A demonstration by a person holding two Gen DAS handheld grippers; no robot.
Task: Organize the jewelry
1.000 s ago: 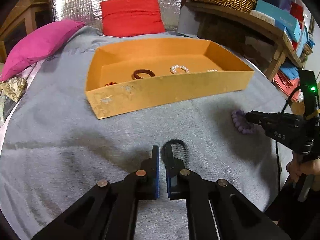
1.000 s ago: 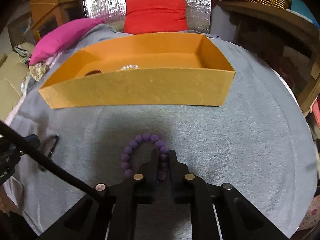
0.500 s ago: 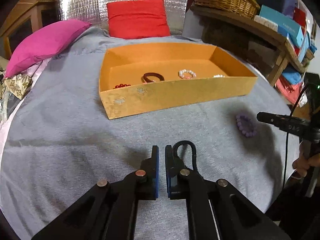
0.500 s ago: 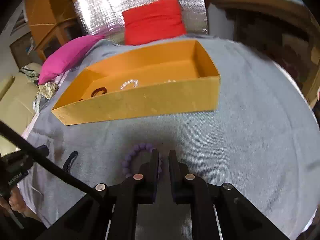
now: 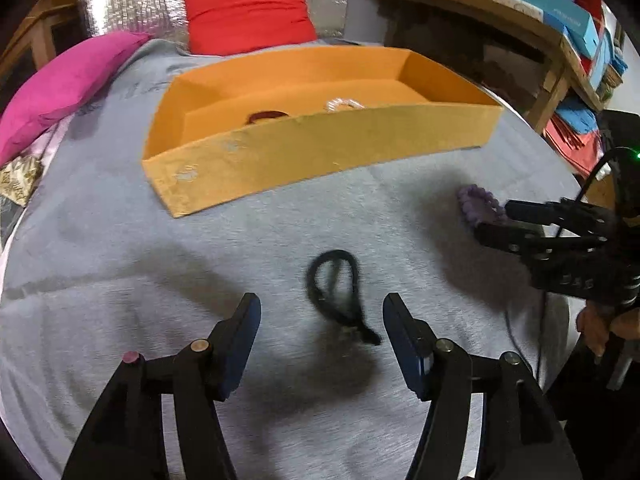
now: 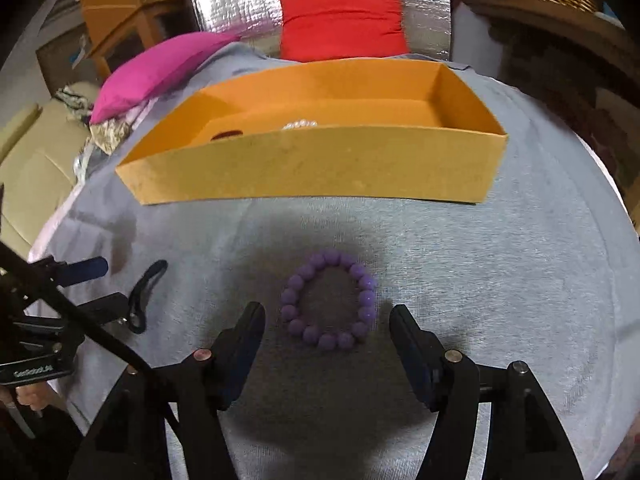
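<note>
**Both tongs spreading over their pieces, neither gripped**

Grey cloth [image 5: 120, 264] covers the whole work surface, slightly creased. Two loose pieces lie on it, in front of the orange tray [image 5: 320, 152].

Black cord loop [image 5: 338, 292]: flat on the cloth, between the fingers of the left gripper [image 5: 322, 320], touching neither pad. Jaws are opening, wide apart; nothing held.

Purple bead bracelet [image 6: 328, 300]: flat on the cloth, just ahead of and between the fingers of the right gripper [image 6: 328, 330]. Jaws opening likewise, pads clear of the beads; nothing held.

Tray contents: a dark ring [image 5: 268, 117] and a pale bead bracelet [image 5: 344, 104] show above the near wall; the rest of the floor is hidden by that wall.

Step, as judged: the approach to a double pick-up. Next move calls for each gripper to lower until its pads bracket part of its piece, close, then lift above the tray's near wall before carrying over.

Clearance: open cloth between the pieces and the tray wall, nothing in the way. The two grippers sit side by side, well apart, each visible in the other's view. The right half of the tray floor looks bare. Cloth falls away at the right edge [image 6: 600, 240], beyond the purple bracelet; a pink cushion [image 5: 68, 80] and a red cushion [image 5: 248, 12] sit behind the tray.
</note>
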